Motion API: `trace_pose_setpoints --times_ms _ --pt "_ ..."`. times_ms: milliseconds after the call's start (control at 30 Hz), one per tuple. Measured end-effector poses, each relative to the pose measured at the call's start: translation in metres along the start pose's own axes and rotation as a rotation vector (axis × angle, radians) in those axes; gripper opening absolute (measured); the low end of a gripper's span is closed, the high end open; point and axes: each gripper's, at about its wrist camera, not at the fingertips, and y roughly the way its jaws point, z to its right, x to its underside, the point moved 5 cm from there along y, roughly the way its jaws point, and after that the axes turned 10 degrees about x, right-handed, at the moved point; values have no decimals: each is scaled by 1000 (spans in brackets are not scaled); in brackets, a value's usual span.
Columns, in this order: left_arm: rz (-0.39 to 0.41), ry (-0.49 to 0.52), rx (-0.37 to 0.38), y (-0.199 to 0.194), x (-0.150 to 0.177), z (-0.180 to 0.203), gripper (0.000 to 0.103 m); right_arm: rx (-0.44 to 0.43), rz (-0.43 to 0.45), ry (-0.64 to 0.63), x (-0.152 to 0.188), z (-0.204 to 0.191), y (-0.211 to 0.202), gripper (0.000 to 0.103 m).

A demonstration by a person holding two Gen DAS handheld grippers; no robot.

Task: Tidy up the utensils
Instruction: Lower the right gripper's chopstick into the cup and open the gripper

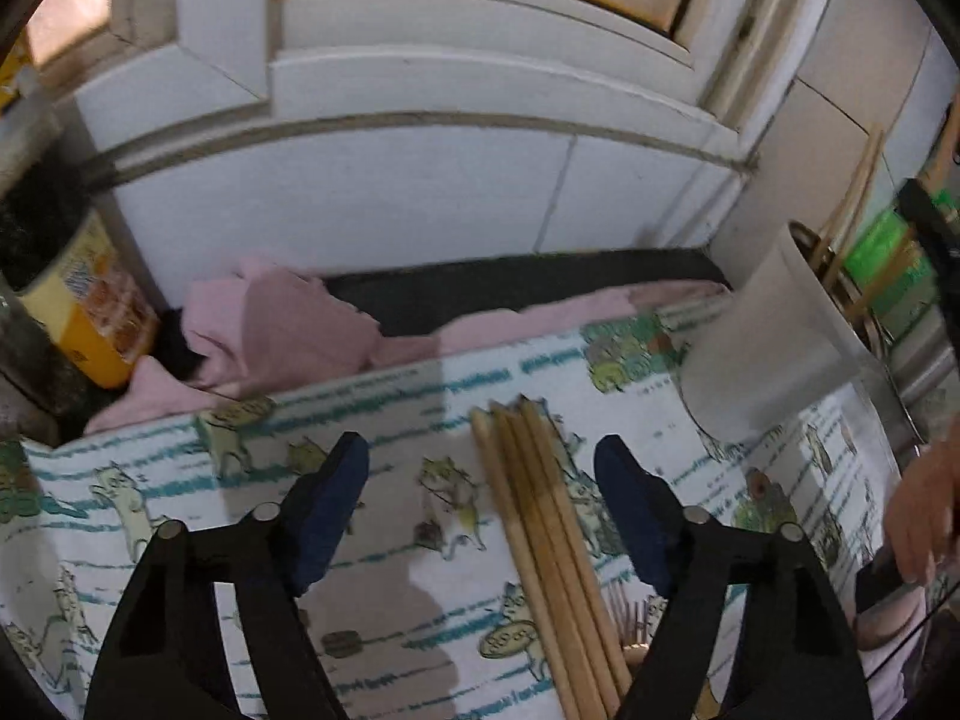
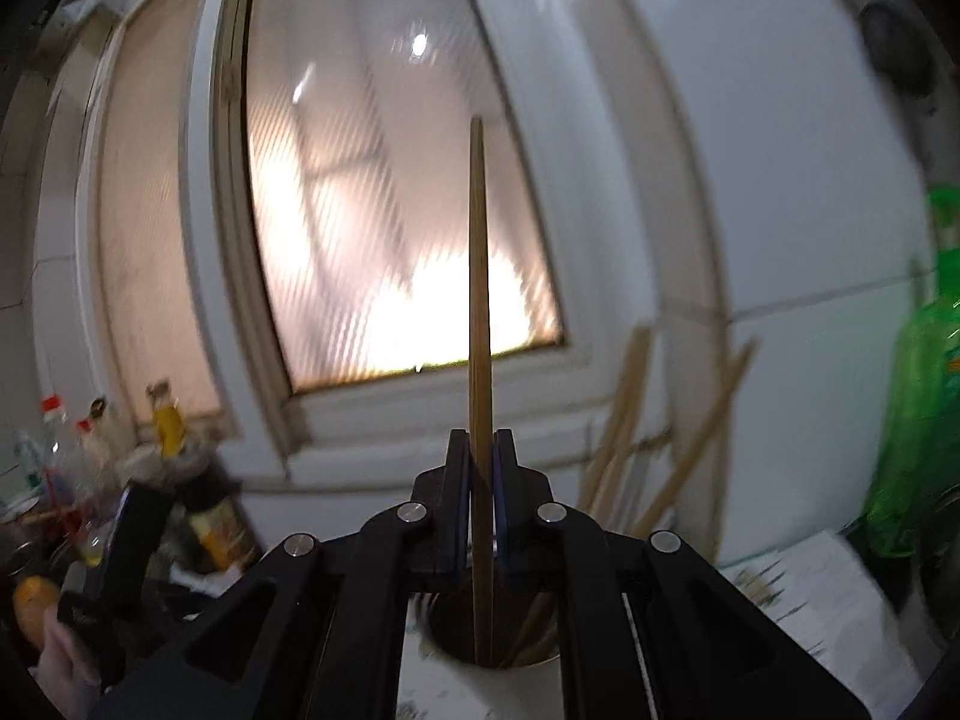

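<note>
Above the white holder (image 2: pixel 480 669), the right gripper (image 2: pixel 480 462) stands clamped on a single chopstick (image 2: pixel 478 312) held upright, its lower end already inside the mouth among others. On the cat-print cloth (image 1: pixel 150 516), the left gripper (image 1: pixel 480 480) hangs with jaws wide apart around a bundle of loose chopsticks (image 1: pixel 540 534), not touching them. Sorting is midway, by my reading: the right needs to let its stick drop in; the left must sink and close on the bundle.
</note>
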Motion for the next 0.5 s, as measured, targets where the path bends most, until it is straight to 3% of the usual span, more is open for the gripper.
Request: trace_pose_setpoints --times_ms 167,267,500 --pt "-41 22 -35 8 2 5 57 -16 -144 -17 21 0 25 9" --pt "-56 22 -38 12 3 6 57 -23 -206 -35 30 -2 35 9" --pt "-72 14 -46 16 3 2 57 -26 -252 -58 39 -8 46 10"
